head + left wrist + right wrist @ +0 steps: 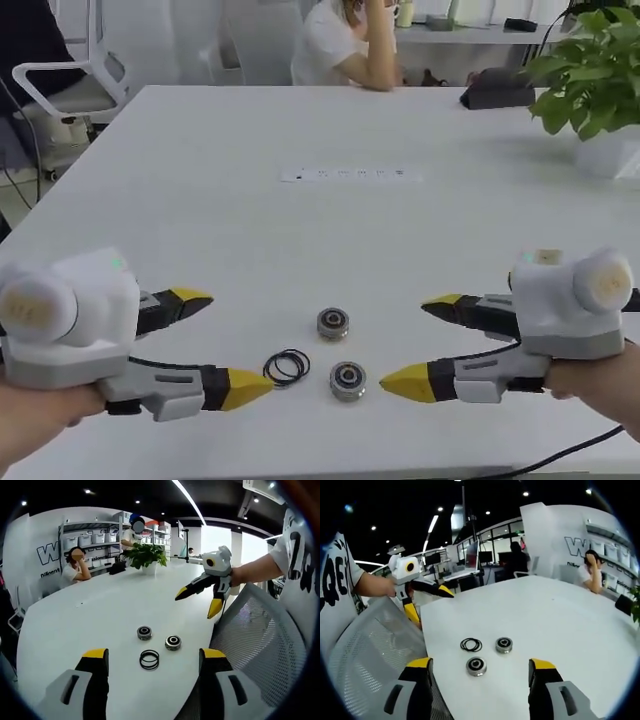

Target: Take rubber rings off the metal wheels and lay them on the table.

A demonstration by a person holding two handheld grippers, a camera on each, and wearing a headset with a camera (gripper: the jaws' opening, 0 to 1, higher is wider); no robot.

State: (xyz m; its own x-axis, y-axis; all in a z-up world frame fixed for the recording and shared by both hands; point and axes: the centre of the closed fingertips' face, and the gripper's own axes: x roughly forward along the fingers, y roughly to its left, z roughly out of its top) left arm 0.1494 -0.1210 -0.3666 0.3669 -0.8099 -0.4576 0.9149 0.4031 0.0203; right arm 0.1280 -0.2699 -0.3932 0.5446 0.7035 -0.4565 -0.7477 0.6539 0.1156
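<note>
Flat on the white worktop [300, 230], close to its near edge: black rubber rings [287, 366], thin and round, a few overlapping in a loose, slightly offset pile, open faces up, no long axis to name. Just right of the rubber rings in the head view, parted from them by a sliver of bare surface: near wheel [347, 379], a small silvery metal disc with a dark band around a pale centre, resting on one face, bore and axle line pointing straight up. Beyond the rubber rings and a little to the right, near but not touching: far wheel [333, 322], same look, same lie, bore up. Any ring left on either rim: too small to tell. Left of the rubber rings: left hand-held gripper [235, 341], white body, black fingers with yellow tips, jaws spread wide with nothing between them, aimed rightward at the pile, lower tip near it without contact. Right of the rubber rings, past both wheels: right hand-held gripper [405, 342], likewise wide open and empty, tips aimed leftward. In the left gripper view, rubber rings centred ahead between the yellow tips, both wheels just behind them; in the right gripper view, near wheel foremost, rubber rings just behind it.
</note>
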